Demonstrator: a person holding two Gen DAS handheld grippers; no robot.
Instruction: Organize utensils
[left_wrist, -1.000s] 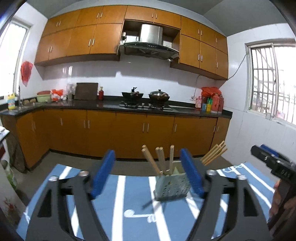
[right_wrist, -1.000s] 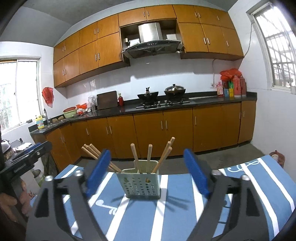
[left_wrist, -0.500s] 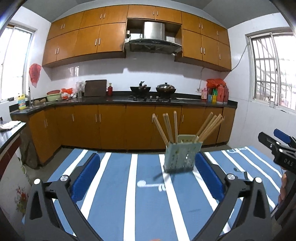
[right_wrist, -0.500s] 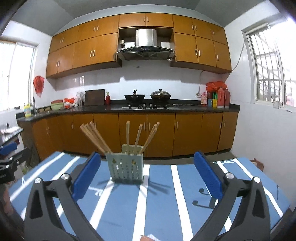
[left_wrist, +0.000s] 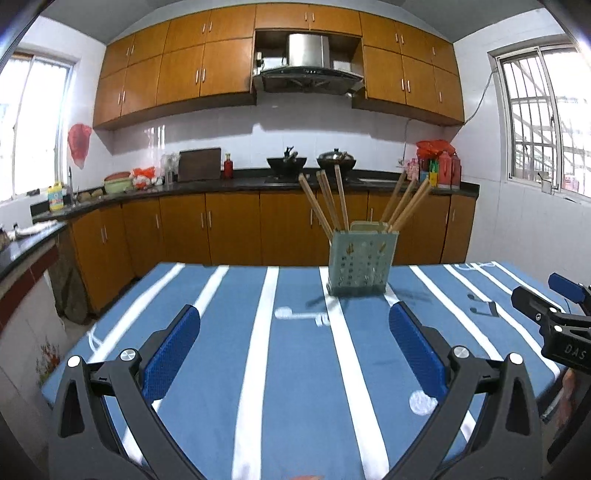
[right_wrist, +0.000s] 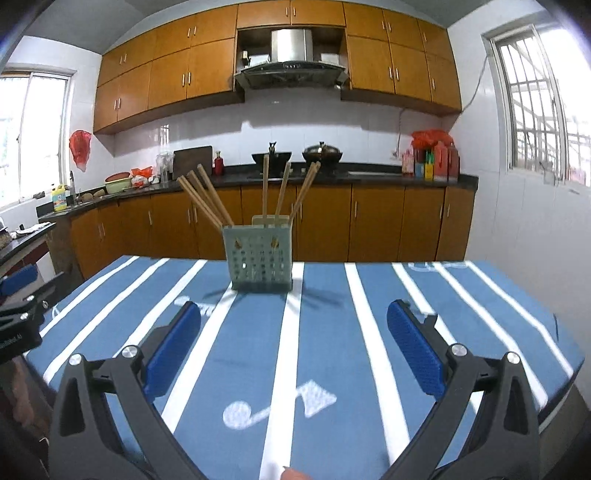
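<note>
Both grippers, left gripper (left_wrist: 293, 347) and right gripper (right_wrist: 293, 345), have backed away; fingers now wide, empty. Pale green perforated plastic holder (left_wrist: 362, 263) with wooden chopsticks (left_wrist: 327, 201) stands ahead of the fingers; task looks finished.

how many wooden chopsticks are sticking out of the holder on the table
6 wooden chopsticks in the pale green perforated plastic holder: three lean left, three stand near the middle, tilting right. Shorter ones may be hidden inside.

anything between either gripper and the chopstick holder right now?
Nothing visible. Both the left gripper and right gripper are open and empty, with only bare striped tablecloth between them and the green utensil holder with its chopsticks standing in it.
</note>
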